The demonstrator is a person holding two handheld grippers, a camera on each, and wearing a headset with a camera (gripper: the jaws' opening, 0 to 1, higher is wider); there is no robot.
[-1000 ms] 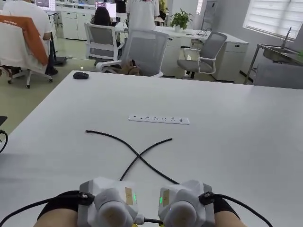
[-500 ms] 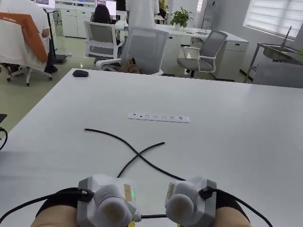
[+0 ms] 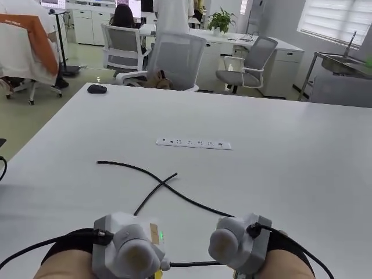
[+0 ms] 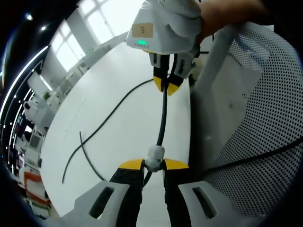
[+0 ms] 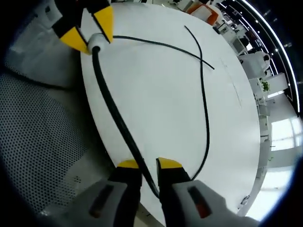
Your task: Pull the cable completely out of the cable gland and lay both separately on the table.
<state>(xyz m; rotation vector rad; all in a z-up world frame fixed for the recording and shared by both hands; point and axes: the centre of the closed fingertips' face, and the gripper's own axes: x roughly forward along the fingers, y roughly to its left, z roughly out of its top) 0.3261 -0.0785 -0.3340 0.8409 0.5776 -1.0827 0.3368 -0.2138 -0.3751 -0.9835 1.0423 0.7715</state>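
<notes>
1. Both grippers are working at the near edge of the table. The left gripper (image 4: 152,165) is clenching its jaws on the white cable gland (image 4: 154,156). The right gripper (image 5: 147,165) is clamping down on the black cable (image 5: 111,109) just to the right of it.
2. Between the two, the cable is running pretty much straight. Past the right gripper it's trailing off across the table toward the far left.
3. Progress-wise I'm calling it partway. A shorter tail is coming out of the gland's other side and crossing the long stretch on the table, so the cable isn't out yet. That tail is waiting to be dragged through, and then both pieces need laying down apart.
4. Room-wise, the table (image 3: 302,174) is looking wide open to the right and far side. The power strip (image 3: 193,144) and a mouse (image 3: 96,89) are sitting well apart from the work. The only tight spot is the near edge, where a mesh chair (image 4: 246,94) is crowding in close by the grippers.
</notes>
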